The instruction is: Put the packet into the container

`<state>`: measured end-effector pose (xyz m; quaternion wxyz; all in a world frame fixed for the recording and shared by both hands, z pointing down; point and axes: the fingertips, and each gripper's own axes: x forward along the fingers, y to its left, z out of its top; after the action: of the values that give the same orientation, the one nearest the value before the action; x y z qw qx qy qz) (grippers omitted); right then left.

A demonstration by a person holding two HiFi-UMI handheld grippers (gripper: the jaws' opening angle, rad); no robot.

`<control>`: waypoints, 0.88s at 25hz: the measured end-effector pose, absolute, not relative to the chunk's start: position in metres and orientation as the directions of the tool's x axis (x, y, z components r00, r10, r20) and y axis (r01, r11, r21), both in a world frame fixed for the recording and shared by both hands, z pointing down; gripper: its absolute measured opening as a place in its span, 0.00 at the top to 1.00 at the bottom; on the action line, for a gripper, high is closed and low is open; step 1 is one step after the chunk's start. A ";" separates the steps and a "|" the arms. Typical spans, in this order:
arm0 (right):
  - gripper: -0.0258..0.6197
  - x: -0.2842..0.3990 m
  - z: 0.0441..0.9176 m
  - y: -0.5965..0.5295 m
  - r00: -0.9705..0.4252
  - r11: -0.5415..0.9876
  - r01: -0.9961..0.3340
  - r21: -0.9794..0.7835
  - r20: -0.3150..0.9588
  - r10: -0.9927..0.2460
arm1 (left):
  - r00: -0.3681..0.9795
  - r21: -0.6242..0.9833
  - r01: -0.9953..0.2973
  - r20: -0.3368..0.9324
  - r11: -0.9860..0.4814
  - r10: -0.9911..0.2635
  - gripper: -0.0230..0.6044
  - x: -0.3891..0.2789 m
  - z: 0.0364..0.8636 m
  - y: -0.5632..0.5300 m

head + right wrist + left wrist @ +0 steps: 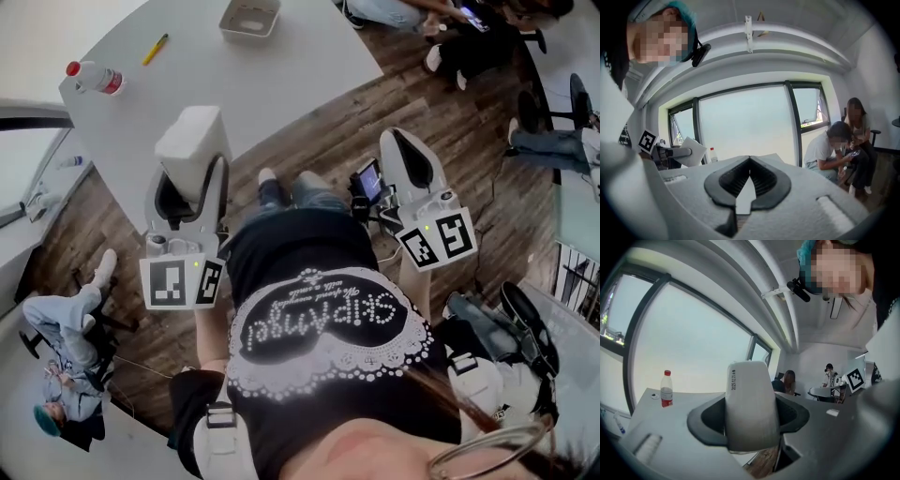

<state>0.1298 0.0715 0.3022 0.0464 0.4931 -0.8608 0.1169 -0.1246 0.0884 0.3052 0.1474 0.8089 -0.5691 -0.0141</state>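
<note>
Left tongs (191,183) clamp the white packet (192,139) near the bench (253,84) edge; right tongs (749,178) are pressed together, empty. The container (249,17) sits far across the bench, so I'd carry the packet right over its rim before releasing.

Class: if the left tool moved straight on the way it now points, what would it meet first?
Most likely the table: the left tool, shut on the packet, points across its near edge. The bottle stands left of that line. How high the tool rides above the table is unclear.
</note>
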 end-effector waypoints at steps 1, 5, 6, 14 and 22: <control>0.96 0.132 0.300 0.070 -0.505 0.483 -0.862 -0.151 0.192 -0.841 | 0.354 0.256 -0.916 0.147 -0.310 -0.924 0.52 -0.125 0.306 0.088; 0.96 0.139 0.298 0.063 -0.495 0.475 -0.868 -0.141 0.200 -0.845 | 0.351 0.271 -0.915 0.165 -0.300 -0.922 0.52 -0.124 0.313 0.085; 0.96 0.140 0.298 0.062 -0.495 0.475 -0.869 -0.139 0.202 -0.845 | 0.350 0.275 -0.914 0.169 -0.297 -0.921 0.52 -0.122 0.314 0.084; 0.96 0.145 0.296 0.027 -0.538 0.517 -0.843 -0.147 0.202 -0.819 | 0.324 0.295 -0.919 0.189 -0.261 -0.927 0.52 -0.107 0.319 0.062; 0.96 0.144 0.298 -0.009 -0.579 0.560 -0.815 -0.148 0.205 -0.789 | 0.285 0.289 -0.929 0.158 -0.231 -0.946 0.52 -0.101 0.309 0.034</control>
<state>0.1443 -0.0091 0.2980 0.0577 0.4552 -0.8812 0.1138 -0.1011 0.0344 0.3089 0.1653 0.7842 -0.5975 -0.0253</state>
